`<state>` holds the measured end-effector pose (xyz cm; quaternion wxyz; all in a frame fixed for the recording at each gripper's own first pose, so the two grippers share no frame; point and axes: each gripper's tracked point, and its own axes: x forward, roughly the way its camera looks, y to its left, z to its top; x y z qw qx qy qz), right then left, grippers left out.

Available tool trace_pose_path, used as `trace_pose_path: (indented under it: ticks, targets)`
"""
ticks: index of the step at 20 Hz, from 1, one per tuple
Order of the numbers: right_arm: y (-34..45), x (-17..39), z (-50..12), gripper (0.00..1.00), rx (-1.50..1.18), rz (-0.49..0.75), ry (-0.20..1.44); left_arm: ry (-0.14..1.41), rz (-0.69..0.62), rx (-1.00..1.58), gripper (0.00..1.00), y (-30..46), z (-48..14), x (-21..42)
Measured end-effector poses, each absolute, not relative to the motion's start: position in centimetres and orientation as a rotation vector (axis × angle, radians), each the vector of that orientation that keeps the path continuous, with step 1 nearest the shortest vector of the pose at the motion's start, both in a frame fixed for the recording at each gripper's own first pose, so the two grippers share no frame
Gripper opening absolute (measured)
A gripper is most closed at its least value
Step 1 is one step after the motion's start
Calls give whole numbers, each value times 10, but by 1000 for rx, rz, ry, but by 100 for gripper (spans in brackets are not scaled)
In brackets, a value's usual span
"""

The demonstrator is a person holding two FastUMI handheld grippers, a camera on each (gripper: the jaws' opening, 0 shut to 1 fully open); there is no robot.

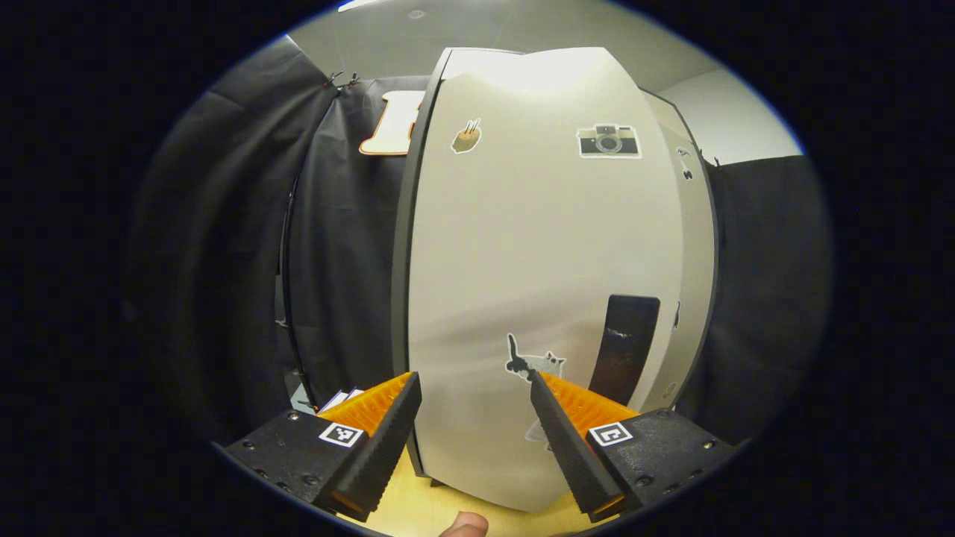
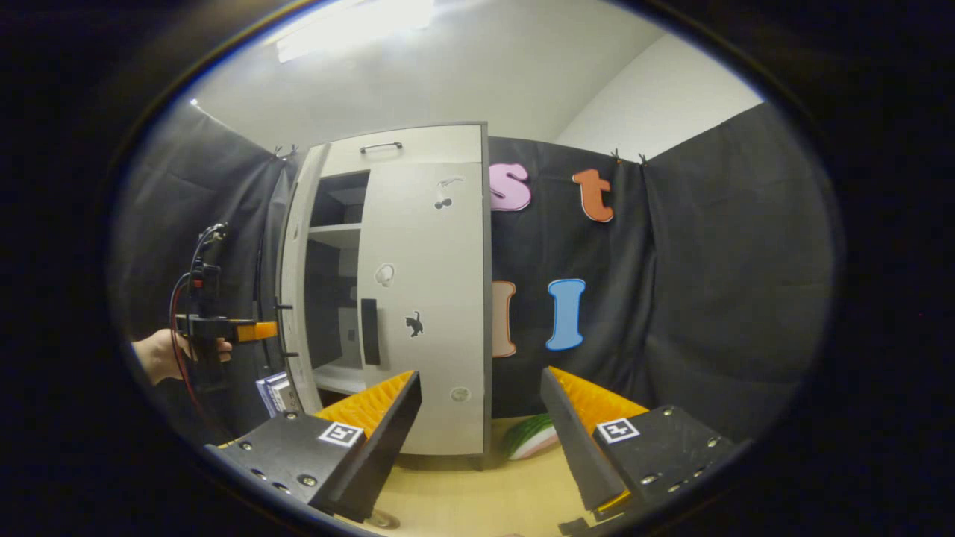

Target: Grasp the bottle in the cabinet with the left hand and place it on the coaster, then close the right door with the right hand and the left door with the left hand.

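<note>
In the left gripper view my left gripper (image 1: 471, 380) is open, its fingers held just in front of the outer face of the cabinet's white left door (image 1: 537, 253). That door carries a camera sticker, a cat sticker and a black handle (image 1: 623, 347). In the right gripper view a hand holds the left gripper (image 2: 262, 330) against the left door (image 2: 293, 298), which stands partly open at an angle. Dark shelves (image 2: 332, 298) show through the gap. The right door (image 2: 429, 298) lies flat against the cabinet front. My right gripper (image 2: 479, 377) is open, empty and well back from the cabinet.
The cabinet stands on a light wooden table (image 2: 477, 492). A watermelon-slice toy (image 2: 531, 438) lies by the cabinet's right foot. A small stack of boxes (image 2: 272, 391) sits left of the cabinet, also visible as boxes (image 1: 339, 399) beside my left finger. Black cloth walls surround the booth.
</note>
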<state>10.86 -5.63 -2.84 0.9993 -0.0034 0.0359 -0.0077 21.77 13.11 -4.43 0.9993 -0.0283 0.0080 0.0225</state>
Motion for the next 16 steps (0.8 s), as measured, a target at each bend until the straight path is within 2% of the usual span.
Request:
trace_pose_path:
  ticks: [6,7,9,13,14,16]
  targets:
    - [-42,95,-30,98,-19,0,77,23,56,-107,96,123,-48,186]
    - [-40,89,-28,96,-13,0,82,30,54,-103,94,122,-49,178]
    - [-42,75,-24,98,0,-6,83,23,69,-81,100,123,-45,159]
    - [-42,38,-19,96,44,-1,63,9,76,-37,93,113,-39,116]
    - [-41,28,-20,98,45,6,60,3,93,-28,96,113,-37,106]
    - [-43,8,-29,96,42,2,65,-15,94,-24,93,106,-30,88]
